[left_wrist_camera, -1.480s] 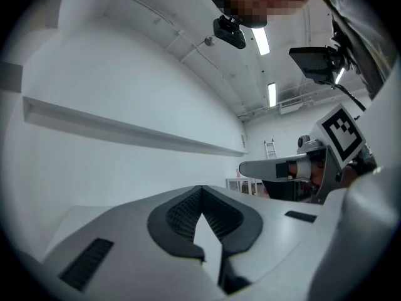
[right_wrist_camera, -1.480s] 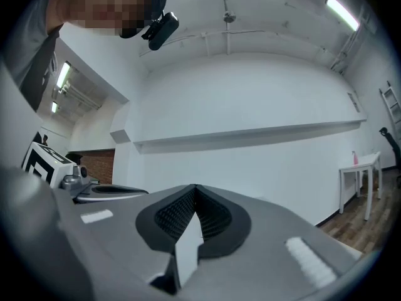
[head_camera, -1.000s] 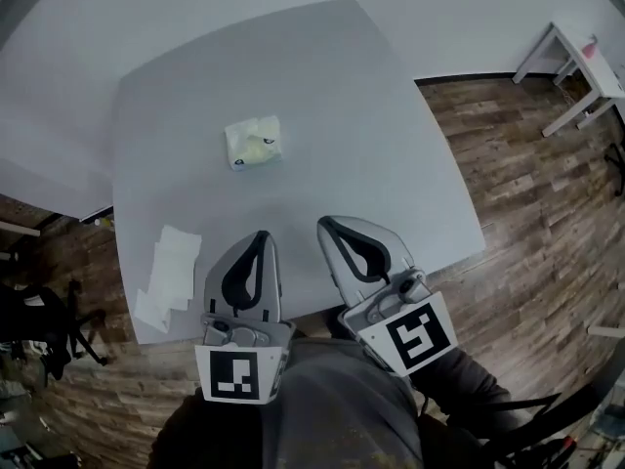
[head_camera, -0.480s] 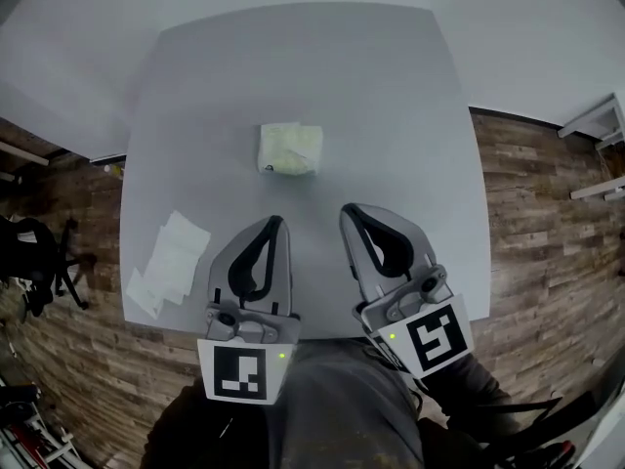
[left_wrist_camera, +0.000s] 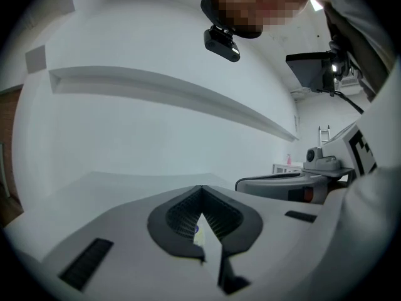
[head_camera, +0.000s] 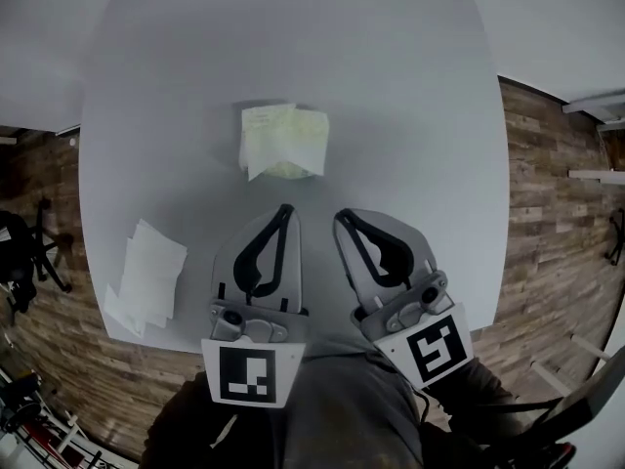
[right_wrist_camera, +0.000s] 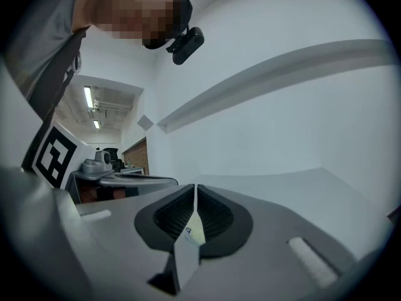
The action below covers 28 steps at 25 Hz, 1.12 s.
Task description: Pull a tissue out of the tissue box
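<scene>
A pale yellow-green tissue box (head_camera: 283, 145) sits mid-table with a white tissue (head_camera: 266, 125) sticking out of its top. My left gripper (head_camera: 284, 209) is shut and empty, its tip a short way in front of the box. Beside it my right gripper (head_camera: 340, 215) has its tips together; its jaws are starting to open, with nothing between them. In the left gripper view the left gripper (left_wrist_camera: 200, 188) points across the table, and a sliver of the tissue box (left_wrist_camera: 199, 233) shows behind the pads. The right gripper (right_wrist_camera: 195, 187) shows the same sliver of the box (right_wrist_camera: 195, 234).
The grey table (head_camera: 391, 86) stands against a white wall. A loose pile of white tissues (head_camera: 148, 279) lies near its front left corner. Wooden floor (head_camera: 547, 213) shows on both sides. The person's grey-clad lap (head_camera: 342, 408) sits below the grippers.
Both grippers have moved forward and down over the table's front edge toward the tissue box, which now appears larger and nearer. Both stay closed and empty.
</scene>
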### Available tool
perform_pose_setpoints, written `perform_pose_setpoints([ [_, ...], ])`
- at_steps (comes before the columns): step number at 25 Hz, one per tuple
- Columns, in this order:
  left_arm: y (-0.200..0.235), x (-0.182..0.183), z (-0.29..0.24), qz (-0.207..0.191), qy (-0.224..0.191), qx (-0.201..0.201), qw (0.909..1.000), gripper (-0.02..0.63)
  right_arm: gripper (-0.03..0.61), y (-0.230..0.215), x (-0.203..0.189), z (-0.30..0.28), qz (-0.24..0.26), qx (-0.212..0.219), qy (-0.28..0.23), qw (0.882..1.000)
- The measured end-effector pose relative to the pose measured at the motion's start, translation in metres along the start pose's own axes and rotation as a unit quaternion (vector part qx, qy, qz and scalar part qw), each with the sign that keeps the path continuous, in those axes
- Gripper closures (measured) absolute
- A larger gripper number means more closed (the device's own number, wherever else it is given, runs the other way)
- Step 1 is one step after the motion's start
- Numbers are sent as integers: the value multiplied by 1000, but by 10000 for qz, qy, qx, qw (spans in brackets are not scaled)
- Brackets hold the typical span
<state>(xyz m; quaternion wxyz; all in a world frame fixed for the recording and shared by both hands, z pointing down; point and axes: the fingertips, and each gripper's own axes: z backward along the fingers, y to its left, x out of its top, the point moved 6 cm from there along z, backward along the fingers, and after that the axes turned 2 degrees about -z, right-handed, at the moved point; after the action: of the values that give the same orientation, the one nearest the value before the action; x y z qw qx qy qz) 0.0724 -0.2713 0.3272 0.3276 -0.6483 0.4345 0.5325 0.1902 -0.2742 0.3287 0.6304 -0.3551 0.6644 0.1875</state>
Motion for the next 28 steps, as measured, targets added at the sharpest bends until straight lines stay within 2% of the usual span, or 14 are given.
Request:
perform_pose_setpoints([
  [3,15,-21,-14,148,188,-25,9997,615,517,-5,-18,-20,115,109,95,9998],
  [8,32,-48,-33,338,408,-106,9985,615,463,-13,-43,-43,644,70,310,9974],
  [16,42,-75,-56,505,622,-274,9964,615,449,-33,-68,-70,857,-114,505,9950],
  [20,46,-82,-62,588,690,-319,9954,615,456,-34,-73,-81,867,-138,604,9943],
  [21,47,-84,-63,602,703,-334,9951,615,496,-34,-74,-83,863,-148,616,9942],
  [22,48,-86,-64,613,714,-346,9950,615,563,-34,-74,-84,858,-140,610,9943],
  [23,48,-87,-66,620,720,-352,9948,615,575,-33,-72,-85,847,-110,590,9946],
  [28,51,-93,-73,557,719,-372,9952,615,575,-23,-55,-85,824,157,459,9954],
])
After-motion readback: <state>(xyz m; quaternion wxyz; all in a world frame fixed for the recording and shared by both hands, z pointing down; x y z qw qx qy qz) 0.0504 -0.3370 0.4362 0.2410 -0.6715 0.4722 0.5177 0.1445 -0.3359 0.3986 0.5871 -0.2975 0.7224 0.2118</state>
